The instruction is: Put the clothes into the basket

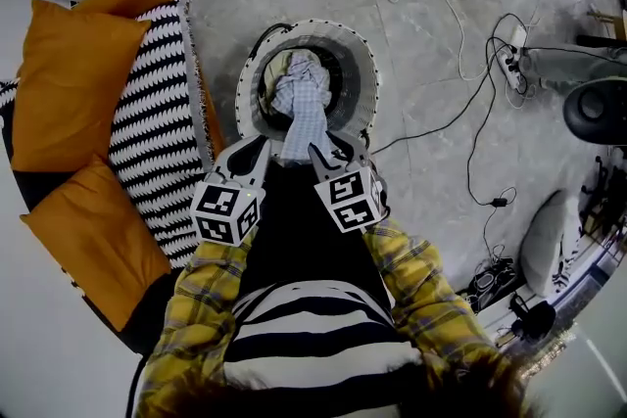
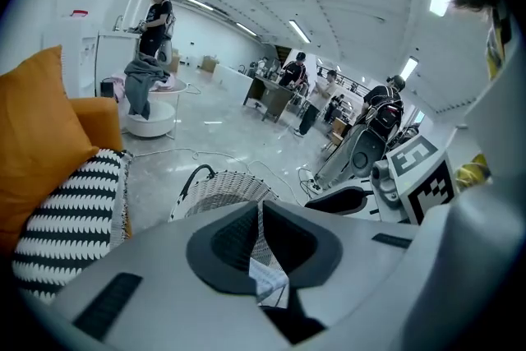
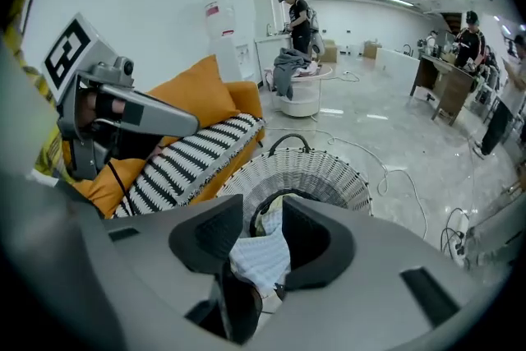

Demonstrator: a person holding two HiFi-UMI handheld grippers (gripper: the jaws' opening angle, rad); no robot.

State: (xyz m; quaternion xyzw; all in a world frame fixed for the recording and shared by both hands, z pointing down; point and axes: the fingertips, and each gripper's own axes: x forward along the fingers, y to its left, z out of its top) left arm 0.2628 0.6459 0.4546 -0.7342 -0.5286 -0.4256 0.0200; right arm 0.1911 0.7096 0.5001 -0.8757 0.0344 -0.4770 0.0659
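Jaws of the left gripper [image 2: 260, 206] pinch a fold of the pale blue checked cloth garment [image 1: 302, 113], those of the right gripper [image 3: 261, 203] stand spread loosely round it, and it stretches straight ahead from both, down into the round white woven basket [image 1: 369, 73].

Bright even lighting, sharp focus, fisheye-warped edges

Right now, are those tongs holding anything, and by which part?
The left tongs pinch a fold at the near end of the pale blue checked garment; the right tongs stand open, garment loose between.
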